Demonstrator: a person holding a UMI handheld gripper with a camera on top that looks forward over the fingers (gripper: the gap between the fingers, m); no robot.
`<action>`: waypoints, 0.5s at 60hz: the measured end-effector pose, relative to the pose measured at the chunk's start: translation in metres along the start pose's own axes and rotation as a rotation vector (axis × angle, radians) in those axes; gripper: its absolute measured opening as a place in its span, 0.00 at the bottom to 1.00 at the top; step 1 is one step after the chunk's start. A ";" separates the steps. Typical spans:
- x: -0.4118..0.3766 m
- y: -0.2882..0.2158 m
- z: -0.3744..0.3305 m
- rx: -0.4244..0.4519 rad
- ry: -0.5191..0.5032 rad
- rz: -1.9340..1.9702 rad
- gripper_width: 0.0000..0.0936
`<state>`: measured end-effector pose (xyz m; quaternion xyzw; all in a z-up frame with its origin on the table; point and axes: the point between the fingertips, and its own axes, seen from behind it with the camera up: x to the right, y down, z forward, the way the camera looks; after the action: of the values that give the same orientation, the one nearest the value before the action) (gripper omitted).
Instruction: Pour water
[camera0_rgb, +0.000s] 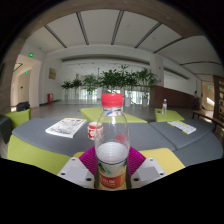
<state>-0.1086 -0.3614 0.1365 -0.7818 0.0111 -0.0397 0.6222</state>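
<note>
— Where does the bottle (112, 140) sit?
— Upright between the fingers of the gripper (112, 168), red cap on top, partly filled with water. Both magenta pads (91, 161) press its lower sides, so the gripper pinches it.
— Can its label be read?
— An orange-red band is there; the writing is too small to read.
— What lies beyond?
— A small jar (96, 130) just past the bottle on the grey counter (150, 136), and an open magazine (66, 126) further left; its print is illegible.
</note>
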 end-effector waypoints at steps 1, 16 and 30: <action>0.000 -0.001 0.000 0.001 -0.002 -0.007 0.38; 0.058 -0.050 0.019 0.060 0.123 -0.102 0.34; 0.134 -0.151 0.099 0.177 0.344 -0.494 0.34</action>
<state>0.0278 -0.2406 0.2679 -0.6853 -0.0775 -0.3223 0.6485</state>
